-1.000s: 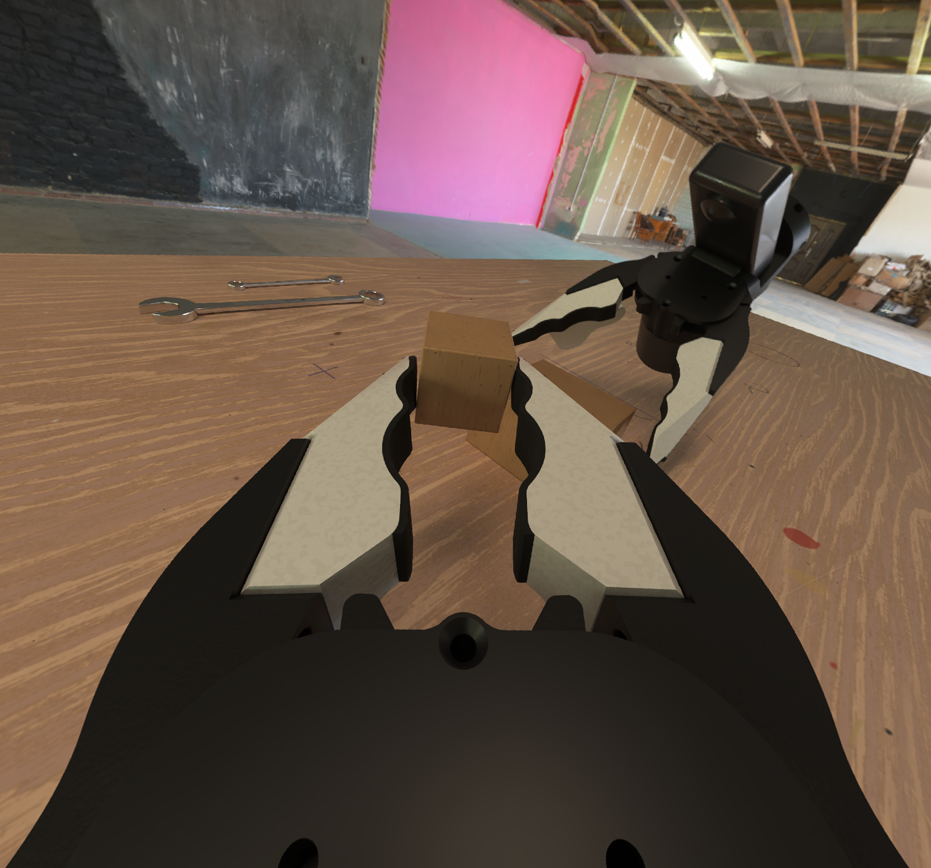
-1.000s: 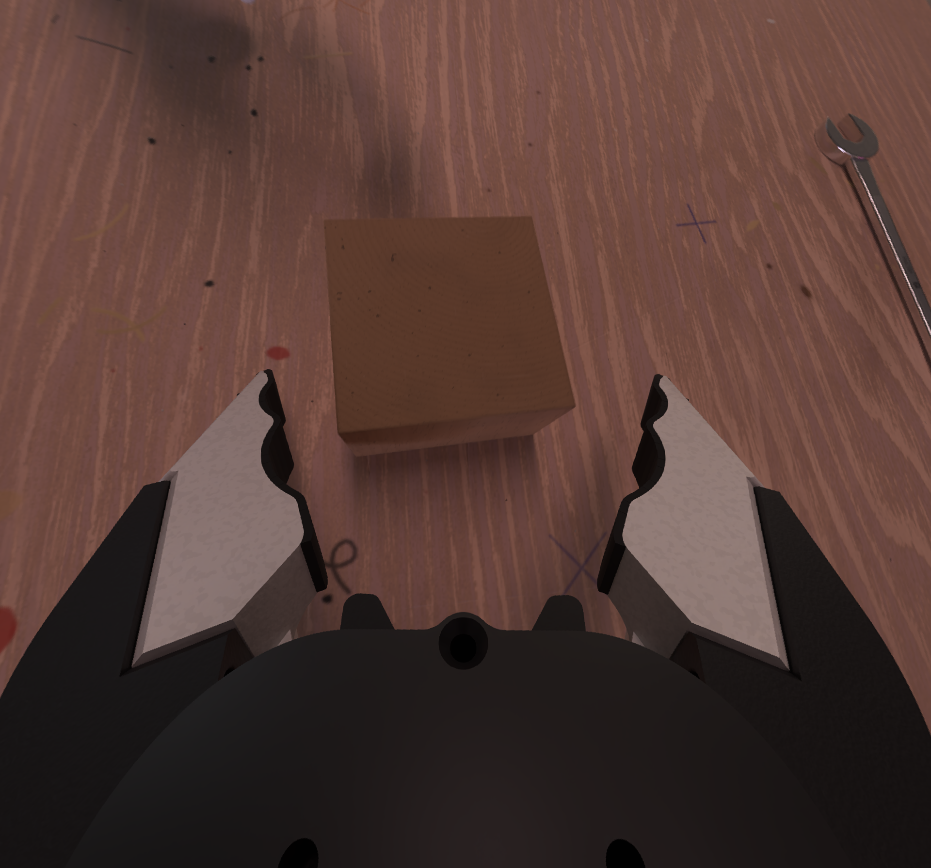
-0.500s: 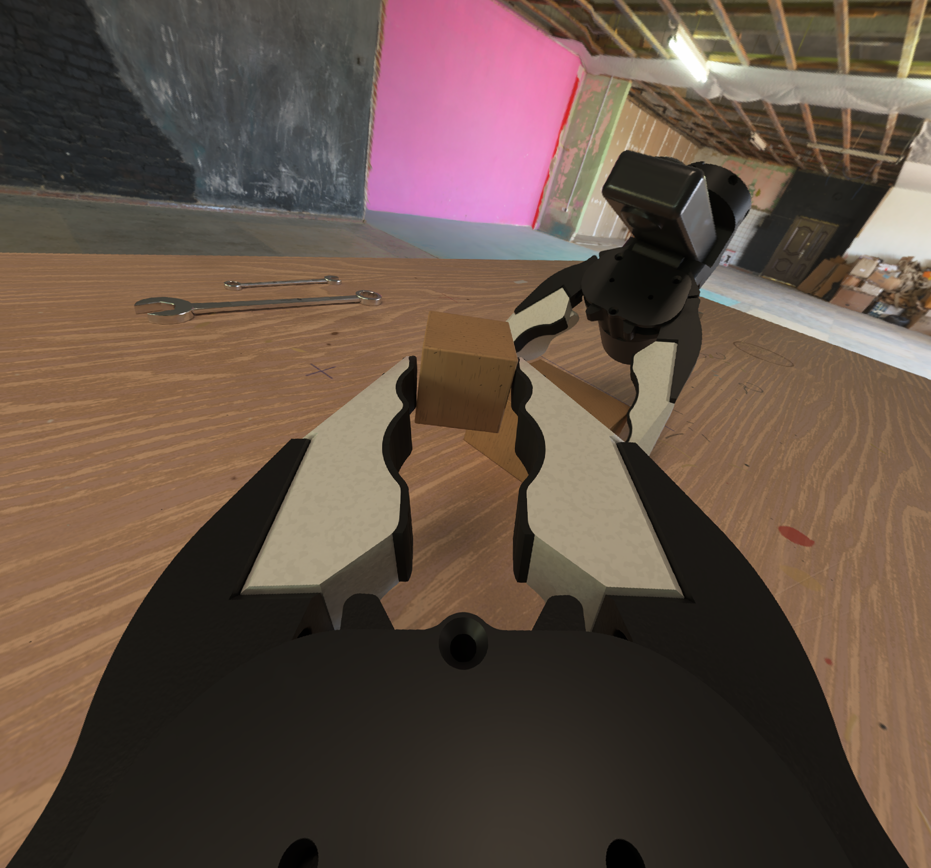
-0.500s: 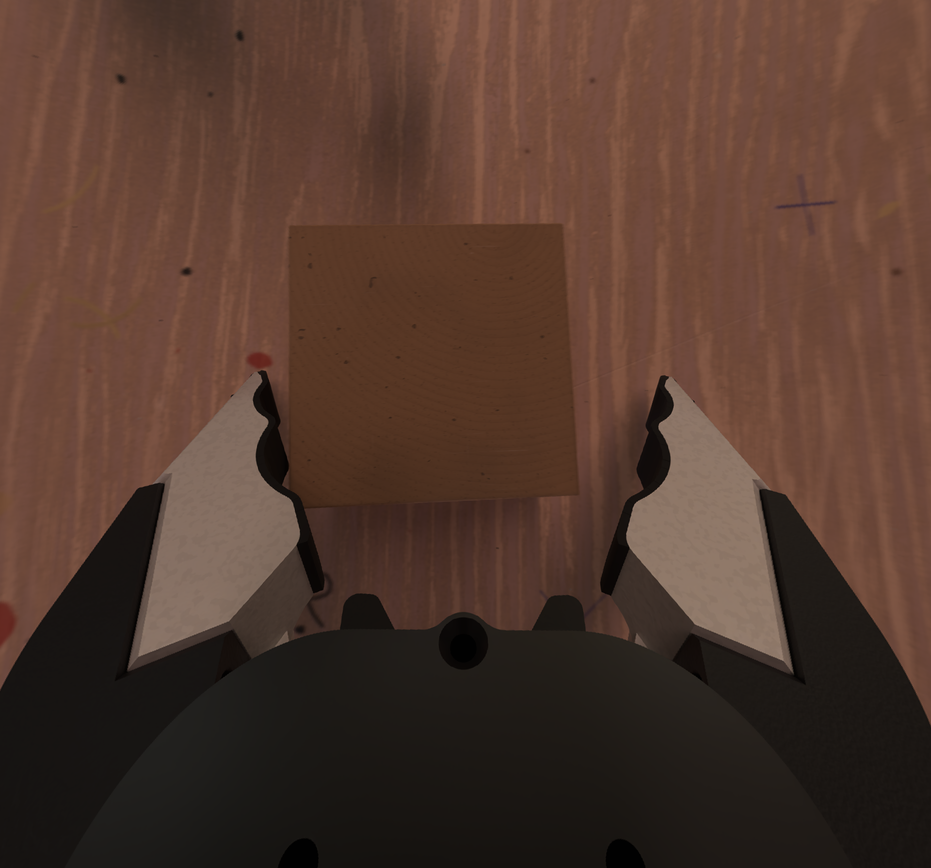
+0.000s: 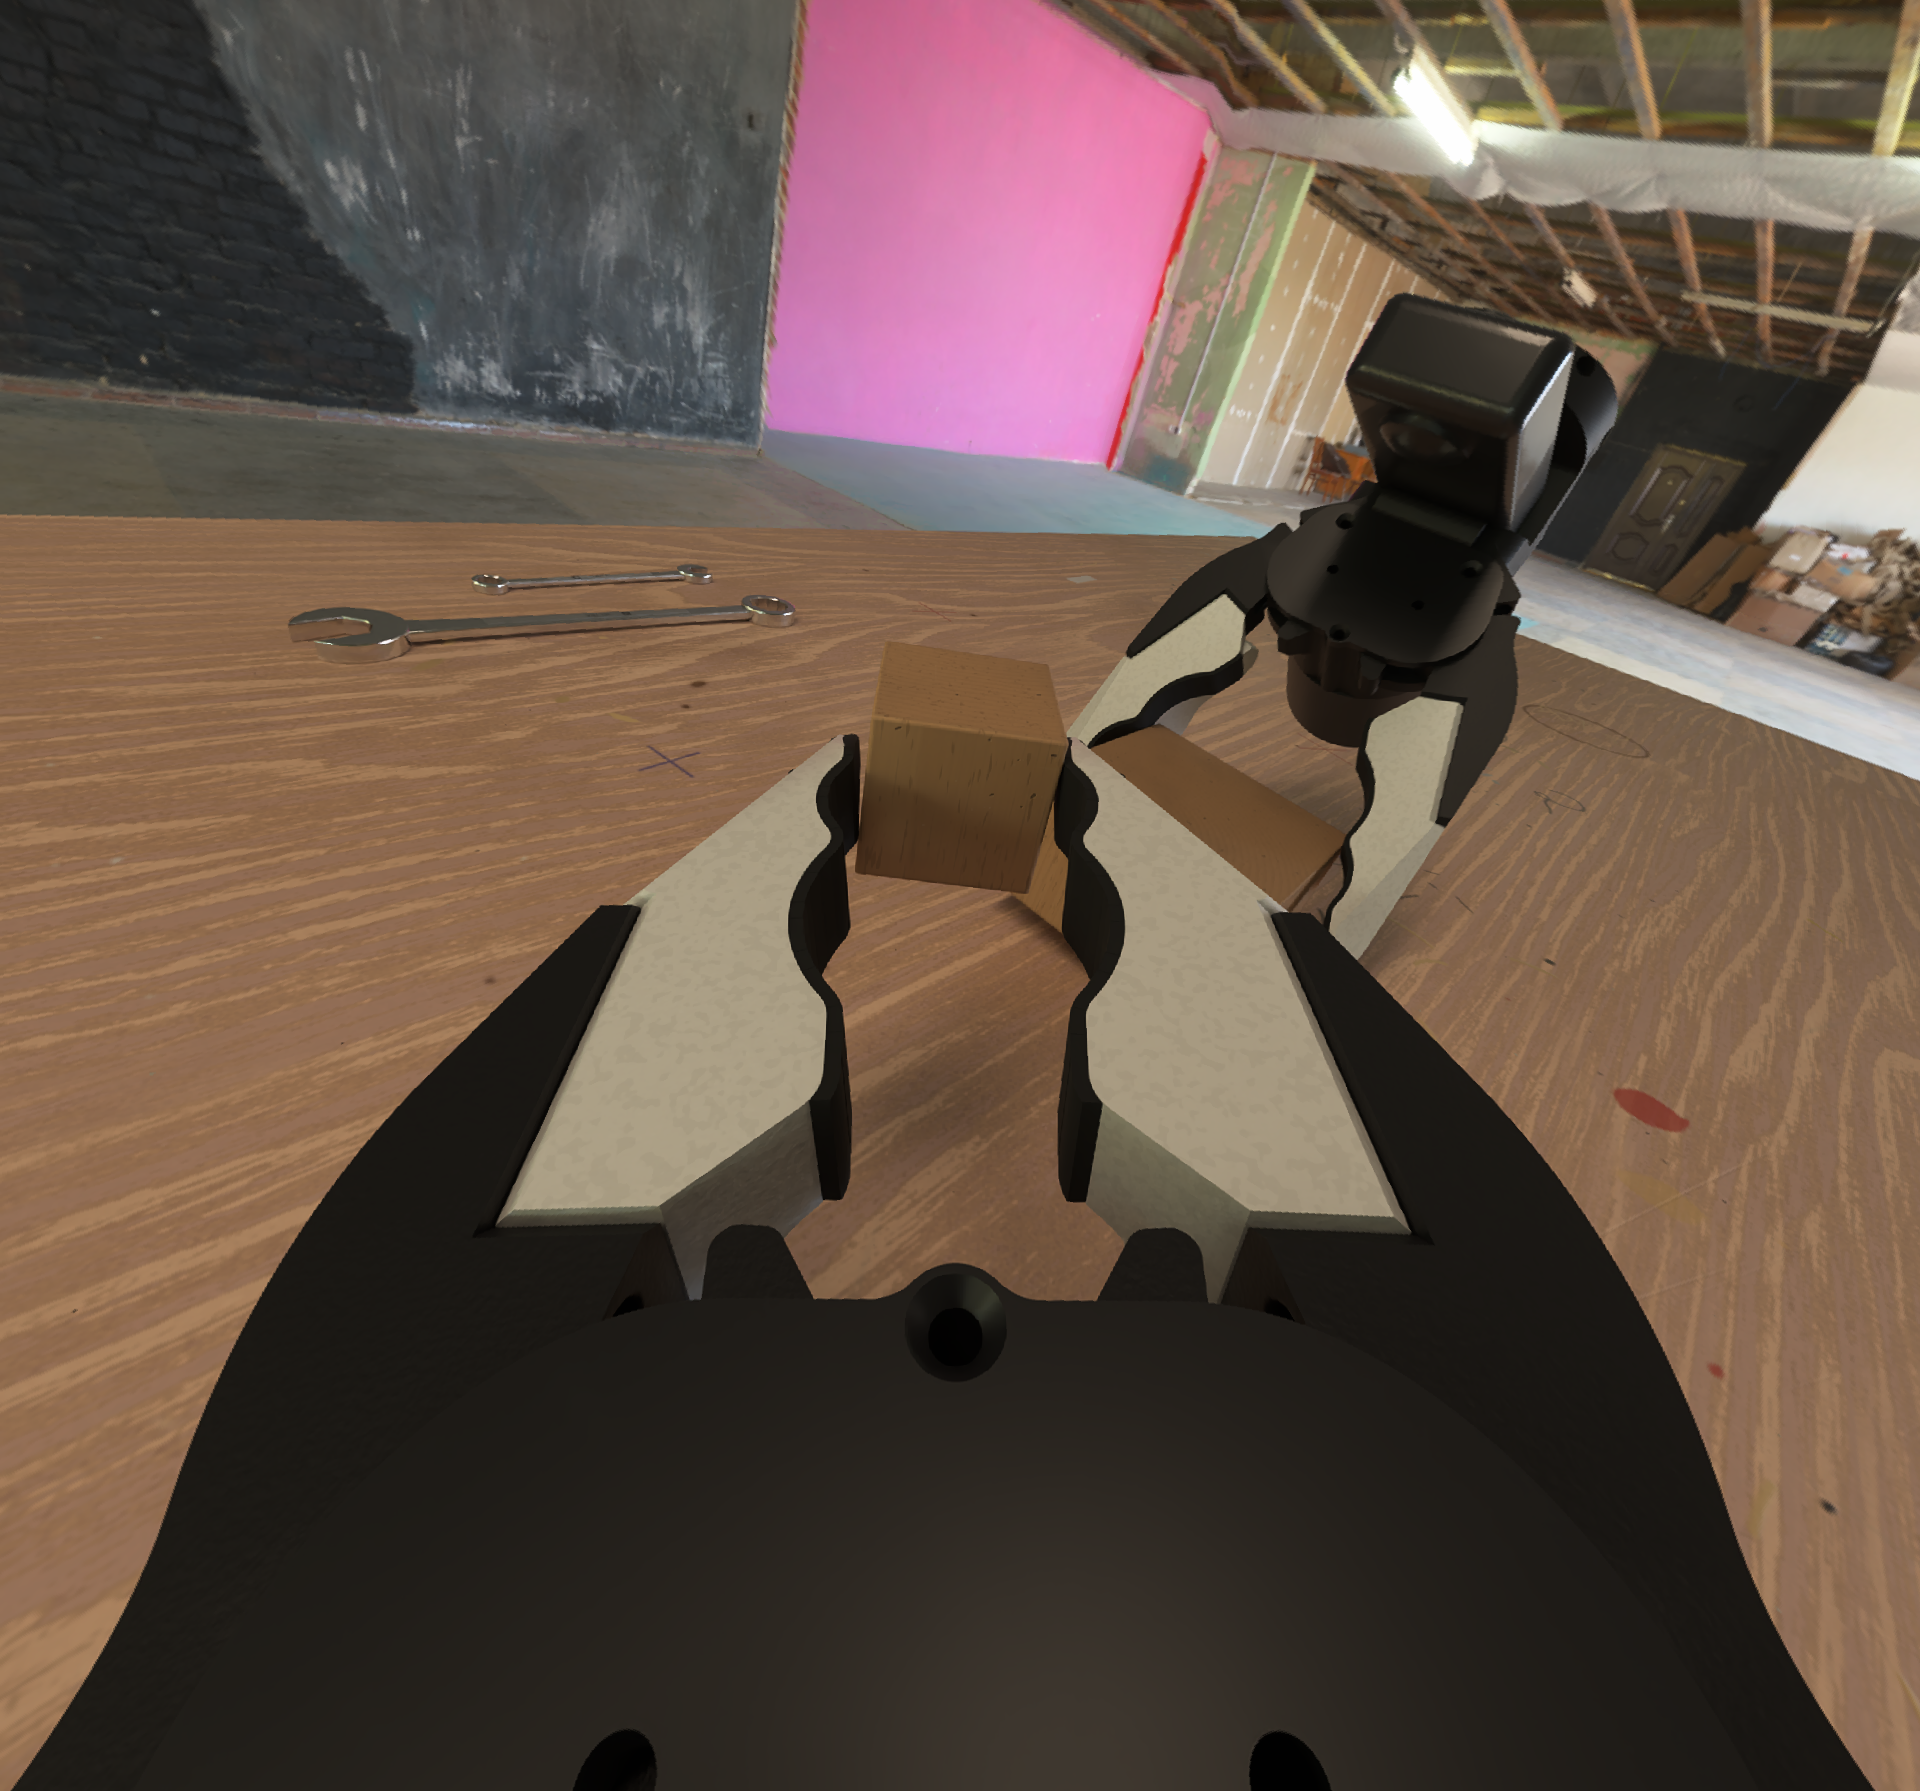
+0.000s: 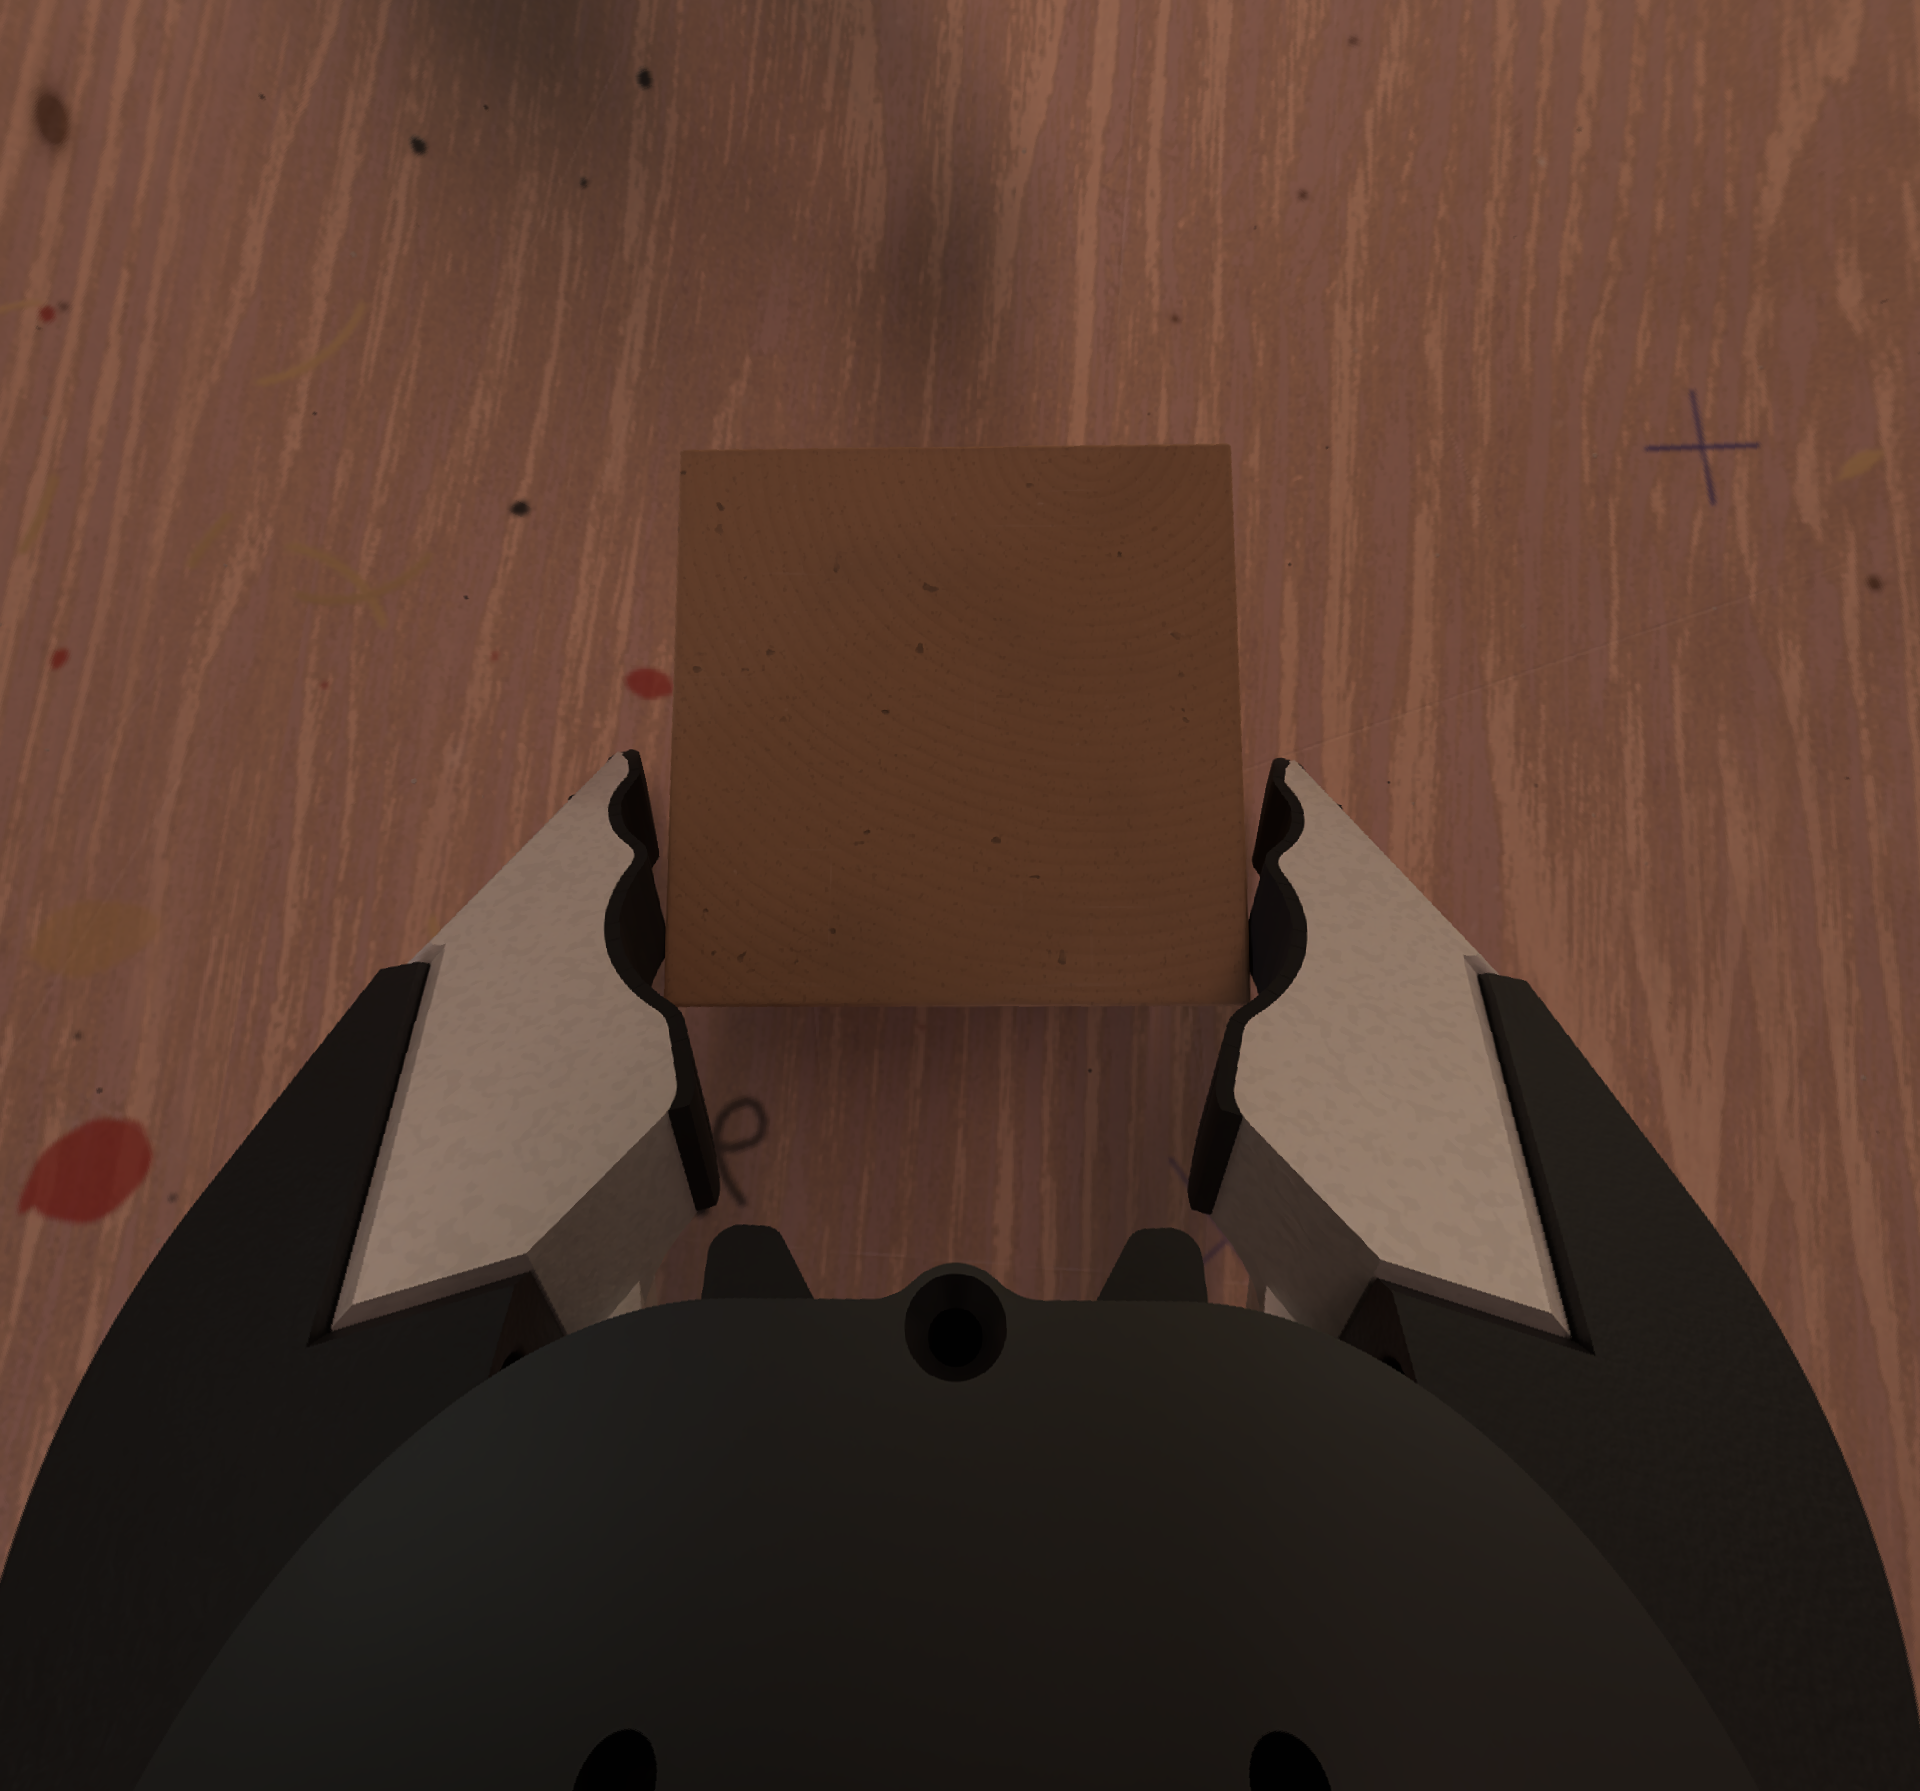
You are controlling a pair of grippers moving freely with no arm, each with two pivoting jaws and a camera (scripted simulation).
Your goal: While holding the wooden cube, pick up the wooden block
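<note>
Wood-grain table under left gripper pinching wooden cube; right gripper clasps wooden block.

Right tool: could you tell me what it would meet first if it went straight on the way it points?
The block, already between its fingers; the table lies directly beneath, though the remaining depth is unclear.

The wooden cube is light tan with fine grain and a few dark specks. It sits tilted, raised above the table, pinched on its left and right faces. The wooden block is darker brown, flat and nearly square on top, with faint curved grain and small flecks. It lies flat on the table, just beyond and to the right of the cube, with a finger touching each of its two side faces.
</note>
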